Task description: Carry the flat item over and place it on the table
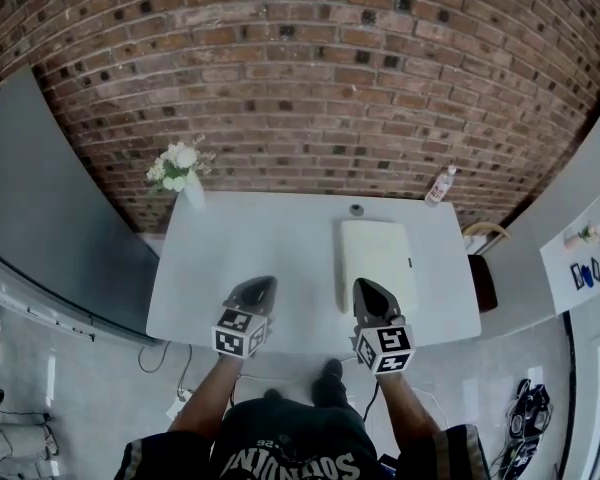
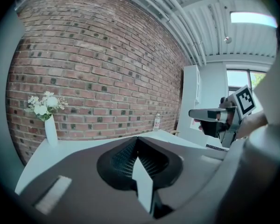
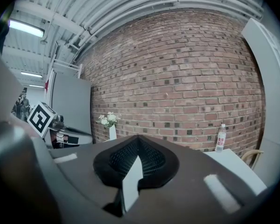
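Note:
A flat cream item [image 1: 377, 256] lies on the right half of the white table [image 1: 270, 238]. In the head view my right gripper [image 1: 368, 286] hovers over the item's near left corner, jaws shut and empty. My left gripper [image 1: 258, 283] is held over the table's near edge, left of the item, also shut with nothing in it. The left gripper view shows its closed jaws [image 2: 137, 141] and the right gripper [image 2: 214, 114] off to the side. The right gripper view shows closed jaws [image 3: 139, 139]; the flat item is hidden below them.
A white vase of flowers [image 1: 180, 173] stands at the table's far left corner and a plastic bottle [image 1: 440, 185] at the far right. A small dark round object [image 1: 356, 209] sits near the far edge. A brick wall backs the table; a chair [image 1: 480, 258] stands at its right.

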### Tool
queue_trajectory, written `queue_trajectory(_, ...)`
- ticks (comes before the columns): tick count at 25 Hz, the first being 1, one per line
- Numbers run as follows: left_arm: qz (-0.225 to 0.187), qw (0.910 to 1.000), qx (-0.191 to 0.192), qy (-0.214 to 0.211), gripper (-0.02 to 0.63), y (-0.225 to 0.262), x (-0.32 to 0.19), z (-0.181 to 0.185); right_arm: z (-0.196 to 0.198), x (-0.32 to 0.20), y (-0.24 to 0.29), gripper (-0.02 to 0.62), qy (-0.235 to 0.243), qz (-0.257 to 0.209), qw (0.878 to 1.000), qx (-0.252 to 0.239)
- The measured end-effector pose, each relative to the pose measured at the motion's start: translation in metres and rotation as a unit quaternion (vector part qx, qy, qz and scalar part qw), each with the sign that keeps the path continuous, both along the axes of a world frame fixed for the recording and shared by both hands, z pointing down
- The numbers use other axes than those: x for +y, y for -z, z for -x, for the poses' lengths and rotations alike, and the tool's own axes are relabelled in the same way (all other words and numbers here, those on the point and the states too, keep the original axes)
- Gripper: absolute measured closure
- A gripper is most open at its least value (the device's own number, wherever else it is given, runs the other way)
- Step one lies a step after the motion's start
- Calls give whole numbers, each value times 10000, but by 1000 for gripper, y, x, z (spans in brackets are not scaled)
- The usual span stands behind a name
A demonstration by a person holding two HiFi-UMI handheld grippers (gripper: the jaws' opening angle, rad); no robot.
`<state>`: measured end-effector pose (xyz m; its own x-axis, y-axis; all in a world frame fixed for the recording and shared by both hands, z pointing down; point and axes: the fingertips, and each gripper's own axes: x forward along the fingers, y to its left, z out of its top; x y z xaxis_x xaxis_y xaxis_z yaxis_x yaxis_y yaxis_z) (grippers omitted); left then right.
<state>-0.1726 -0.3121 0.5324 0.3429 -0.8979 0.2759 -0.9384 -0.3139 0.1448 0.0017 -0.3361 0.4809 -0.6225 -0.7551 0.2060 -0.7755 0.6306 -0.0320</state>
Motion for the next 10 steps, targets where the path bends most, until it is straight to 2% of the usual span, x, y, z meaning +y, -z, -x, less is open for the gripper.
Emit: queue_trajectory(10,-30,10000,1,-14,597,0,-5,11,17,-2,-1,595,79,-25,10000,35)
